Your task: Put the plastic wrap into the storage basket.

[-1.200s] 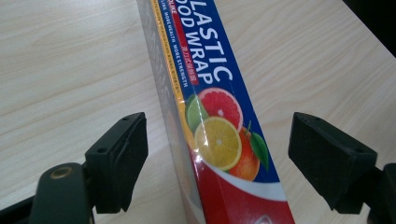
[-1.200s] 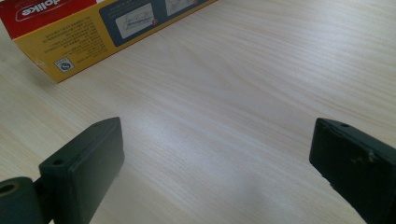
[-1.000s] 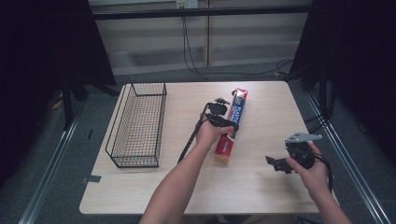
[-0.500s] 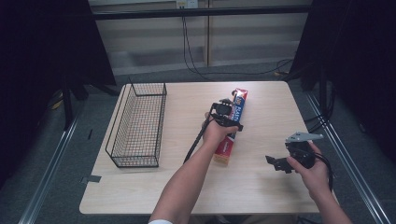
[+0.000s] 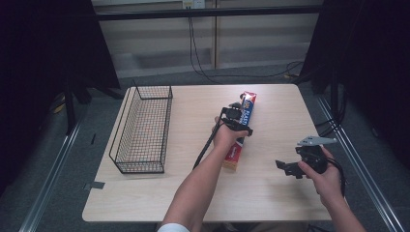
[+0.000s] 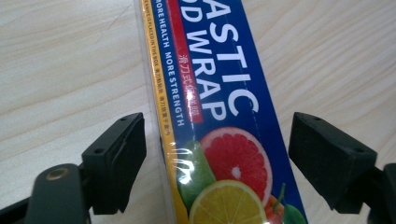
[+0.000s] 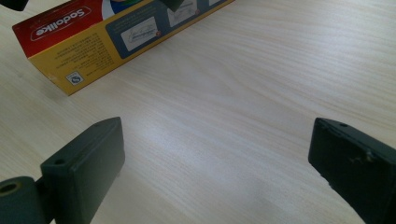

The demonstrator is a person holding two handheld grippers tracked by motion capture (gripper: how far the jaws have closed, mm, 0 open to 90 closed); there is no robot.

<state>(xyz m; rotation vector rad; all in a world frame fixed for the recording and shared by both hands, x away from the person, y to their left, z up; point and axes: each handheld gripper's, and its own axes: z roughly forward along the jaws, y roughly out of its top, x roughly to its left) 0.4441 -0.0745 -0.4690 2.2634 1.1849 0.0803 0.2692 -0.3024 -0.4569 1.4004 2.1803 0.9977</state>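
Right gripper [image 5: 290, 168]: near the surface's [image 5: 270, 203] front right corner, fingers wide apart, holding nothing.
Plastic wrap box [image 5: 241, 129]: flat, right of centre, running from mid-surface toward the far edge.
Left gripper [image 6: 217, 154]: over the box, fingers just closing, straddling it, apparently not yet pressing.
Wire basket [image 5: 142, 129]: along the left edge.

plastic wrap box [image 6: 224, 116] top reading "WRAP", "MORE HEALTH MORE STRENGTH" along its 9 o'clock edge, "Sodolike" on its red end [image 7: 58, 28]
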